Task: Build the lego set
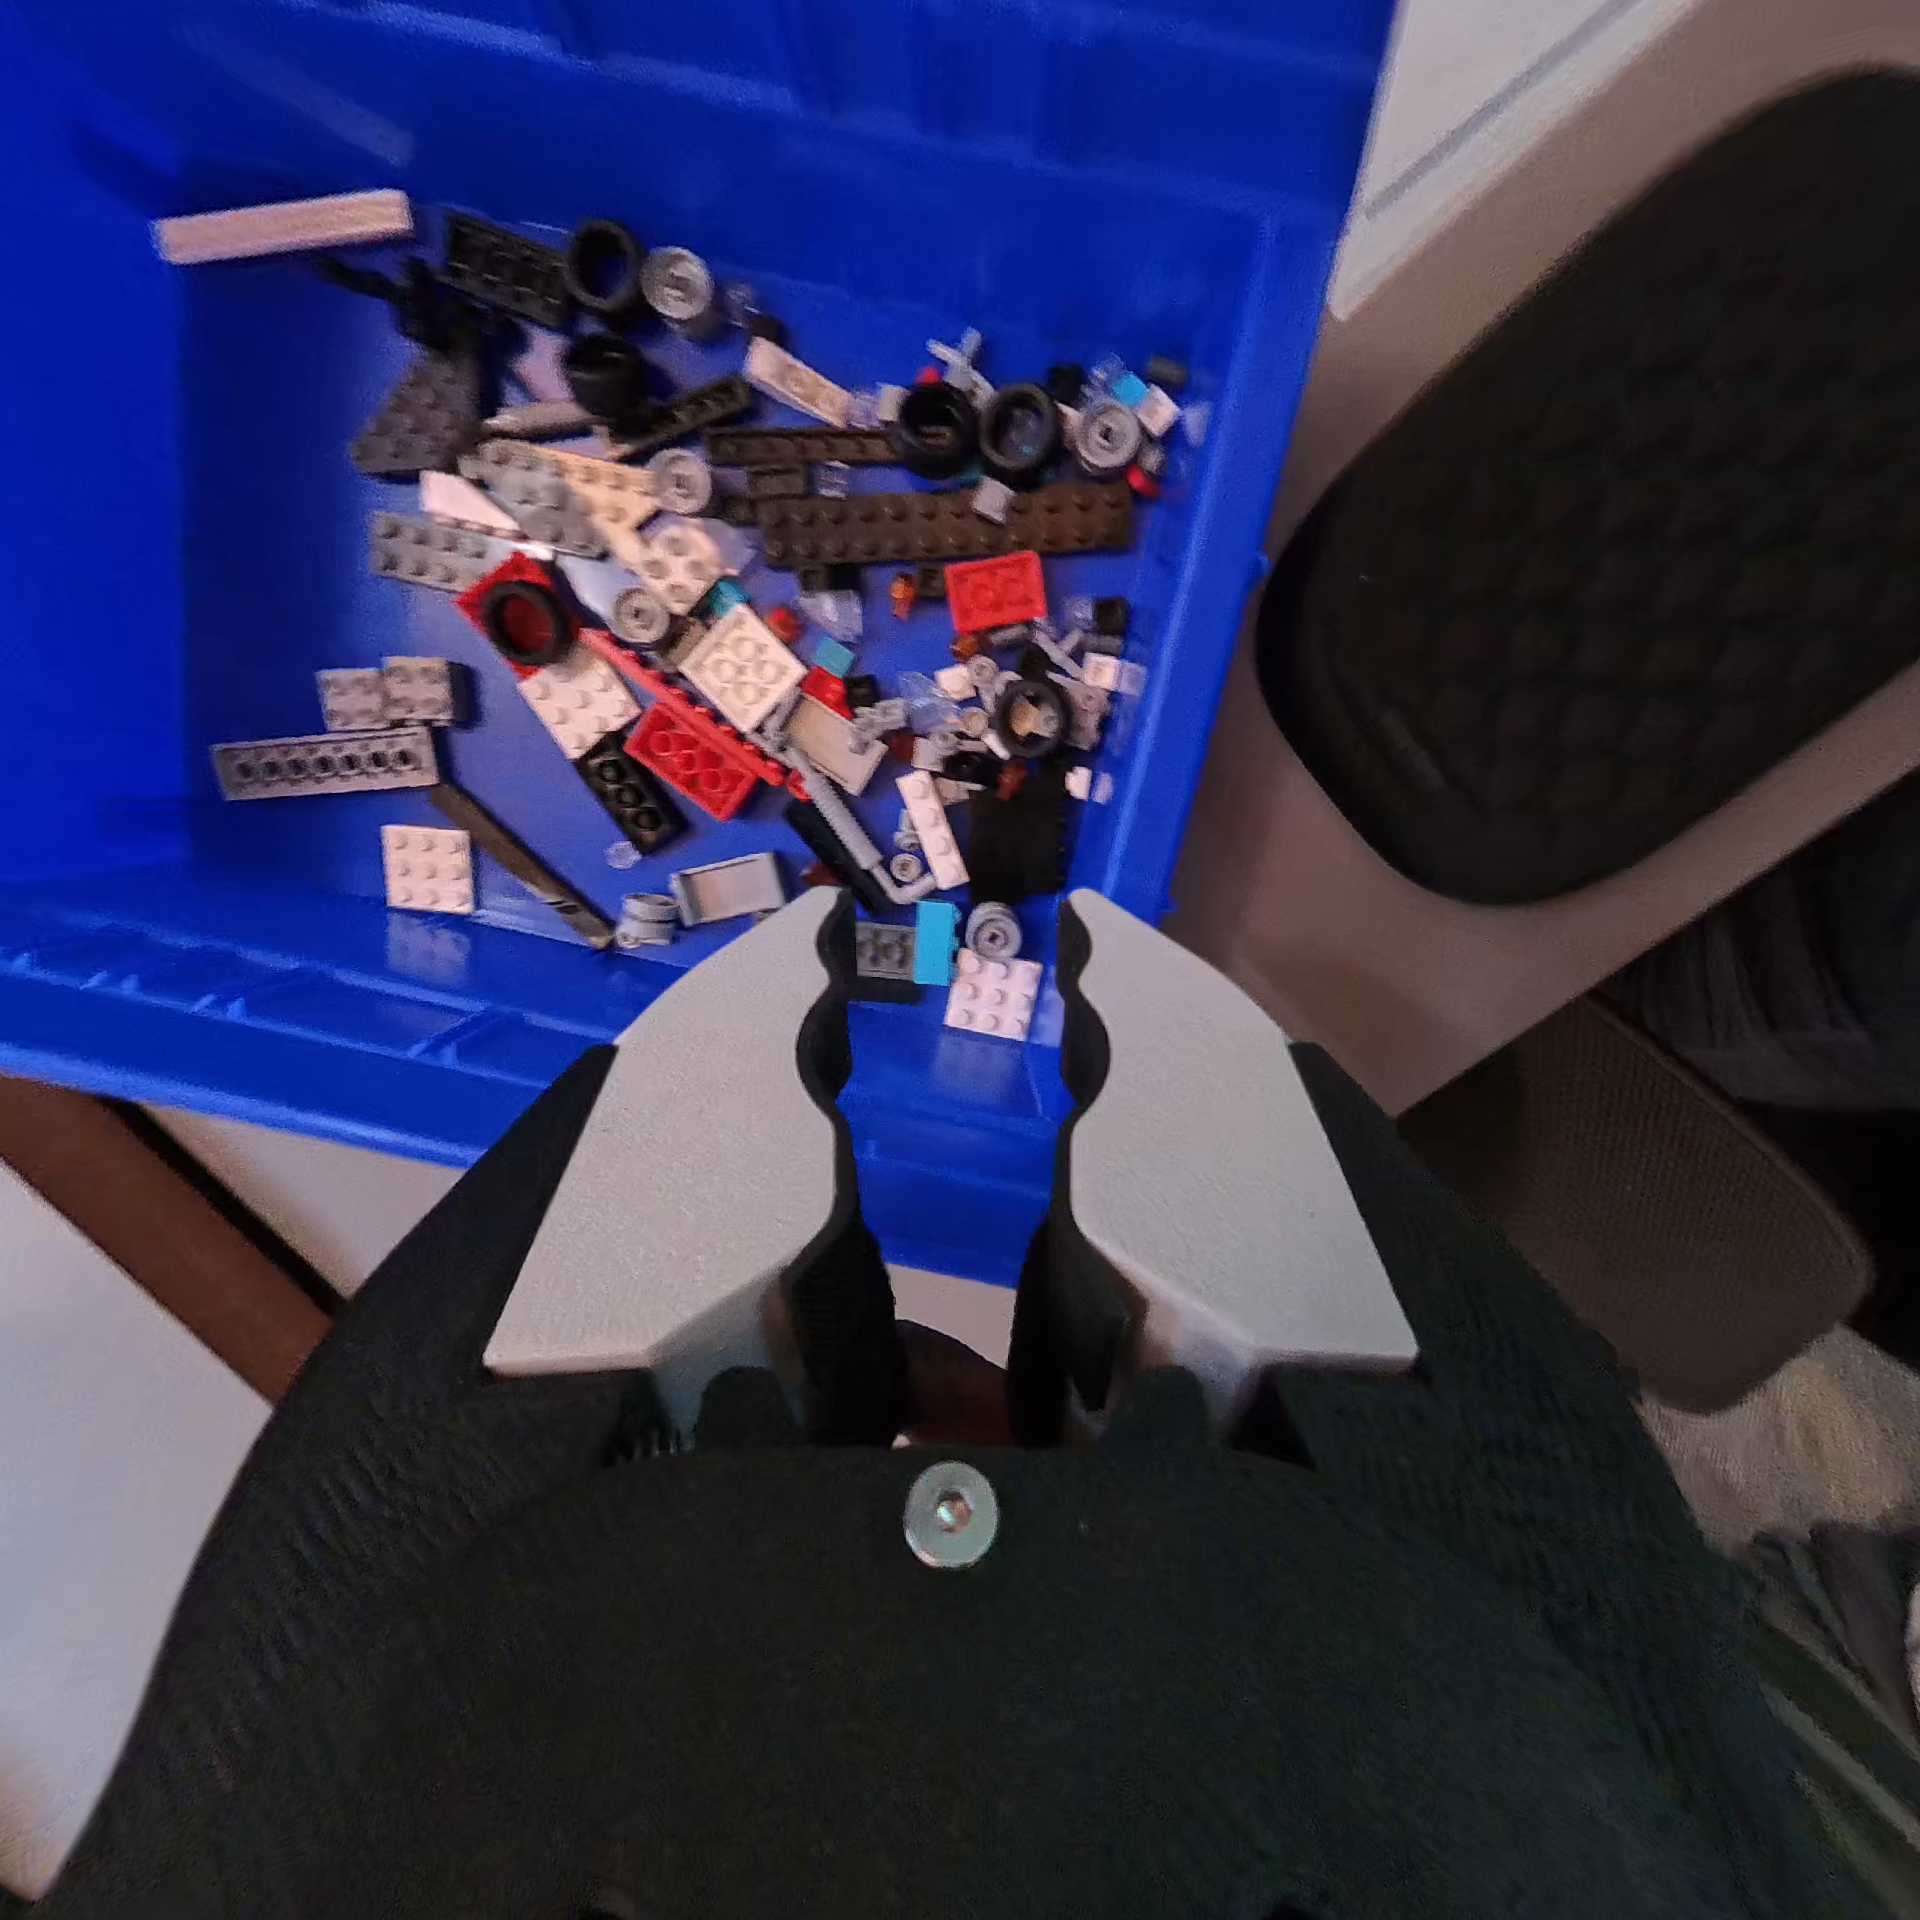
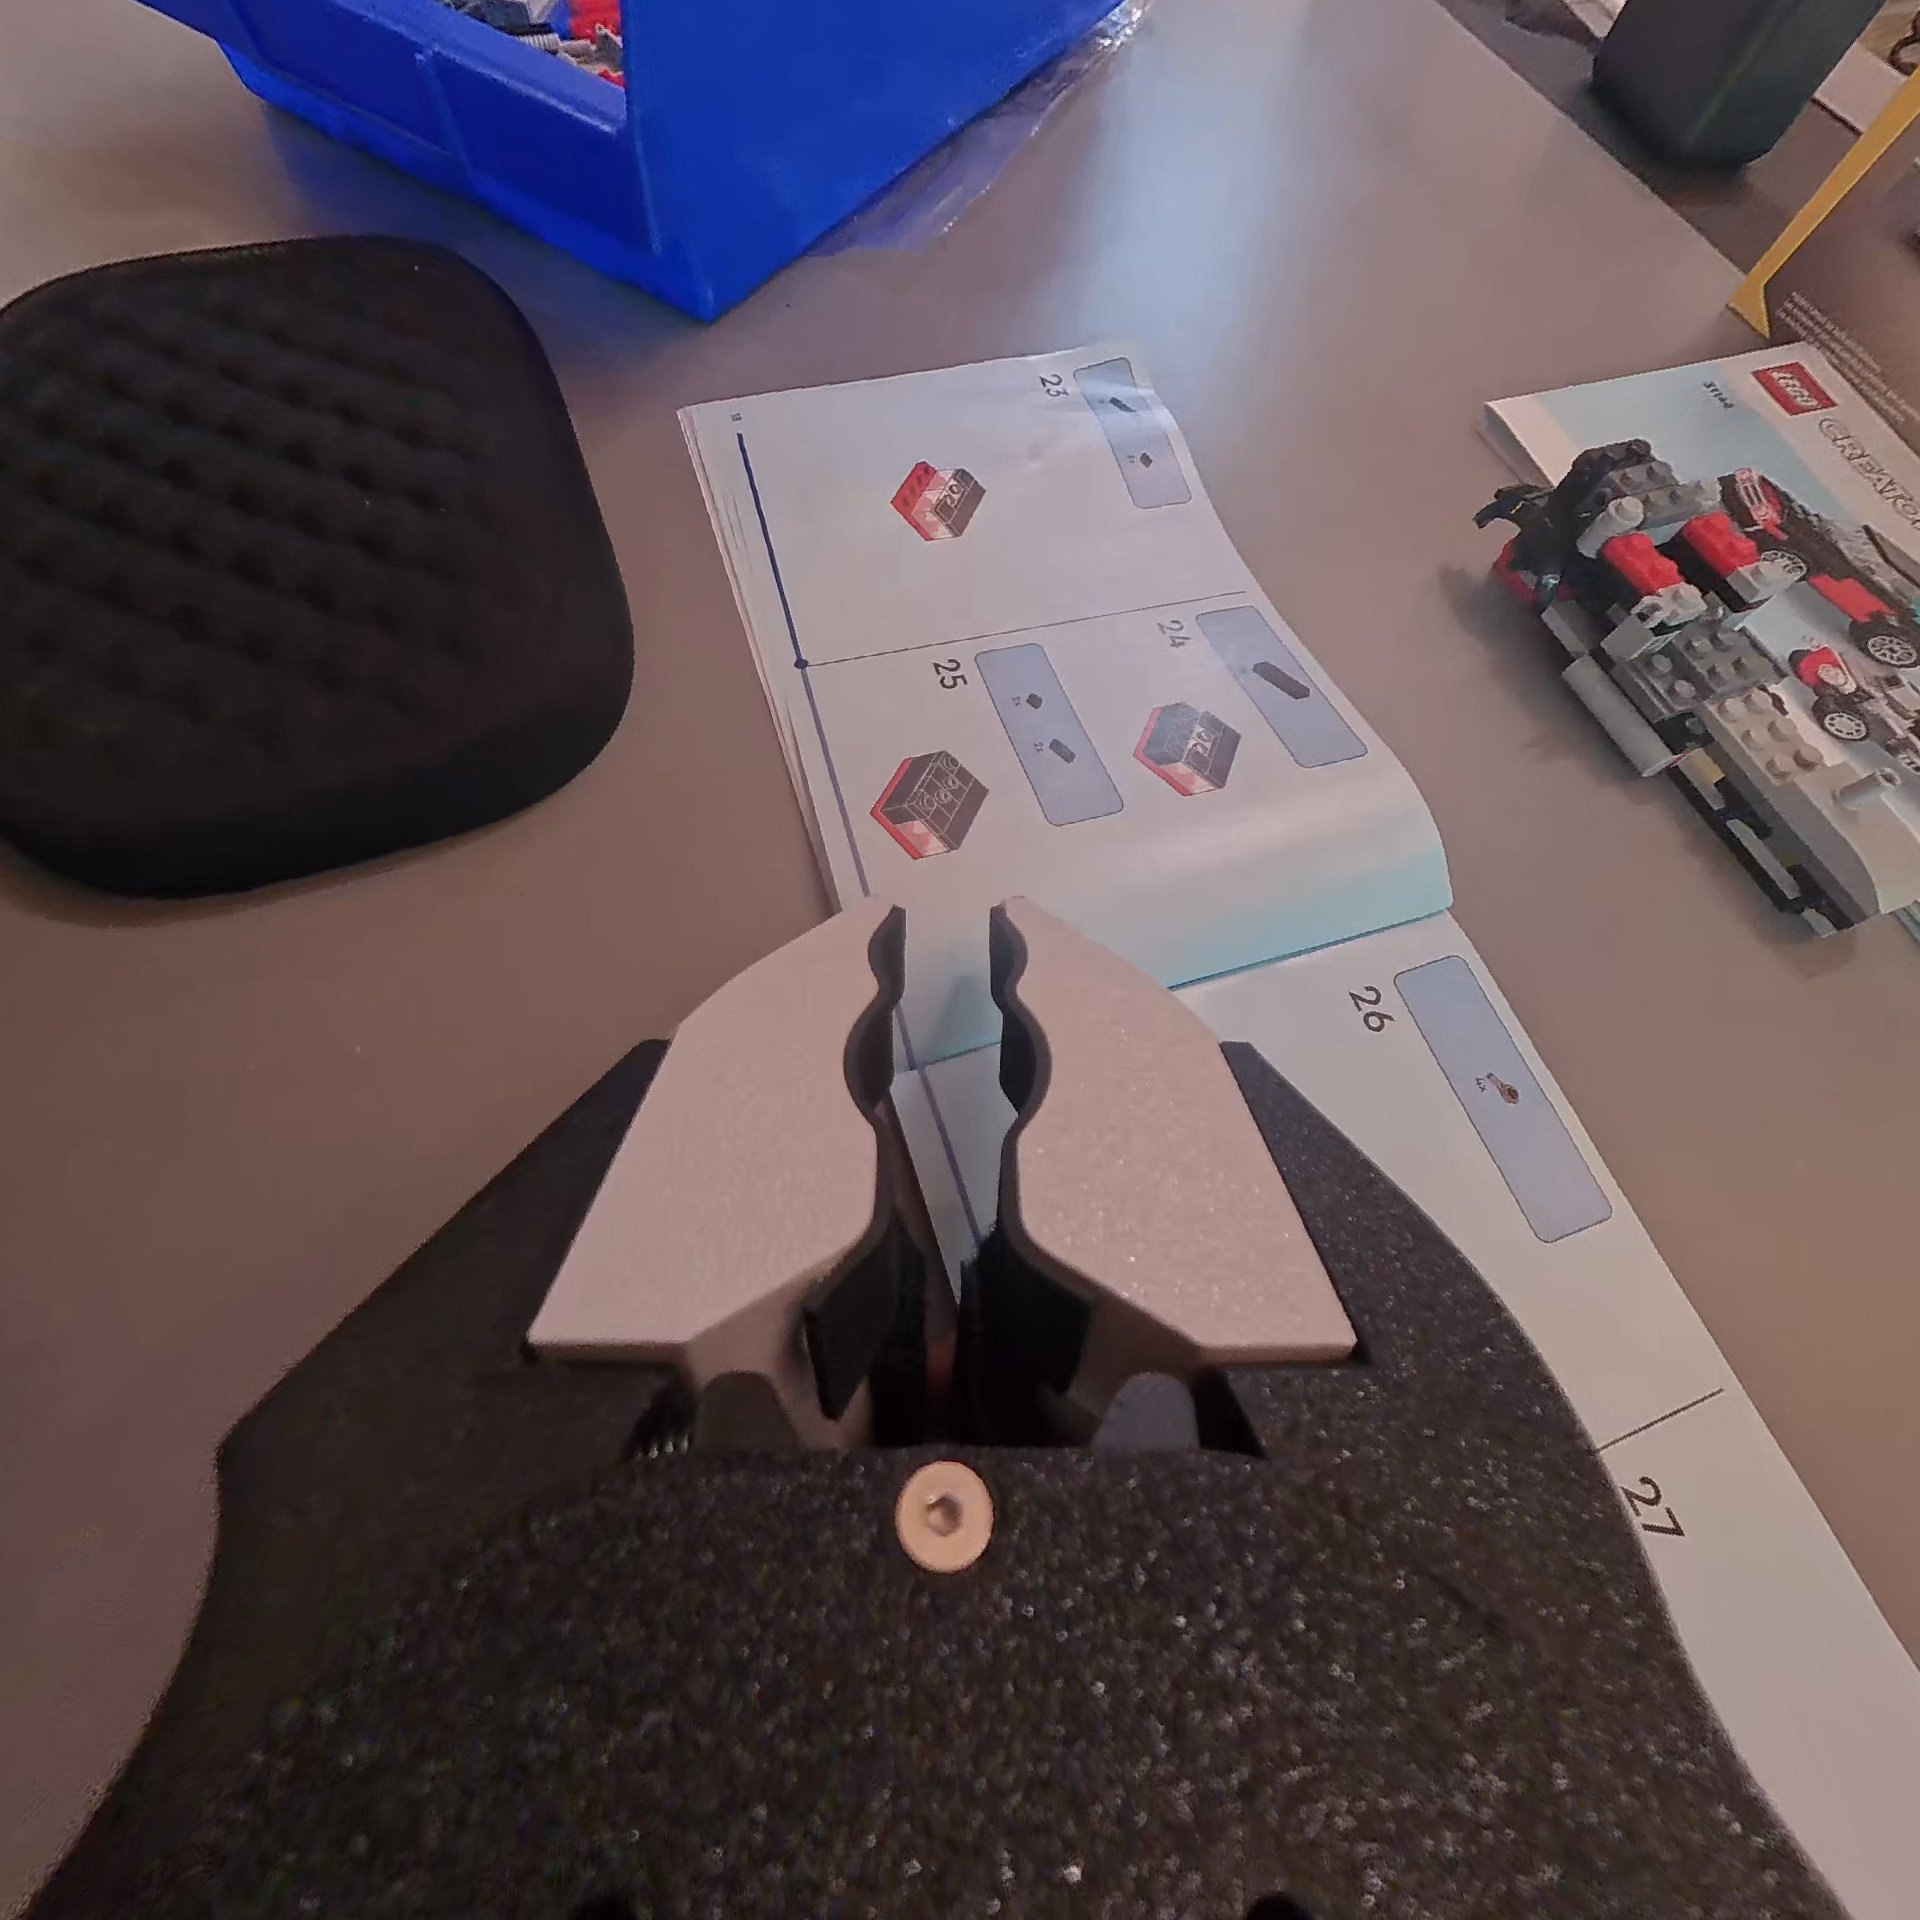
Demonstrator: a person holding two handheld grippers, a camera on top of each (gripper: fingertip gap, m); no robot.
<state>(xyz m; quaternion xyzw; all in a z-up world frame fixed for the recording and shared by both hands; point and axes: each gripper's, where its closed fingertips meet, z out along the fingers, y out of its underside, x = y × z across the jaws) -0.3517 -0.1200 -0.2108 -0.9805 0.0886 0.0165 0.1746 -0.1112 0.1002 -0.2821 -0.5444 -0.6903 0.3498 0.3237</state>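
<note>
Left wrist view: the left gripper [image 1: 956, 914] hangs over the near right corner of a blue bin [image 1: 260, 987], its grey fingers [image 1: 727, 1091] parted with nothing between them. The bin holds a loose heap of lego pieces [image 1: 727, 623]: black, grey and white plates, red bricks [image 1: 995, 590], black tyres [image 1: 940, 431] and small grey wheels. Directly beyond the fingertips lie a white square plate [image 1: 992, 995], a turquoise brick [image 1: 935, 940] and a grey wheel [image 1: 992, 928]. To the right of the bin a black quilted pad [image 1: 1610, 499] rests on a pale surface. The picture is slightly blurred.

Right wrist view: the right gripper [image 2: 945, 909] is held low over a grey table [image 2: 1351, 260], its fingers [image 2: 748, 1143] separated by a narrow gap and empty. Beneath and ahead of it lies an open instruction booklet [image 2: 1039, 582] with numbered steps, each showing a small red, white and black block and a parts box. To the right, a second booklet [image 2: 1745, 623] bears a brand logo and a pictured vehicle on its cover. The pad [image 2: 281, 561] lies to the left, and the bin [image 2: 727, 156] stands at the far left.
</note>
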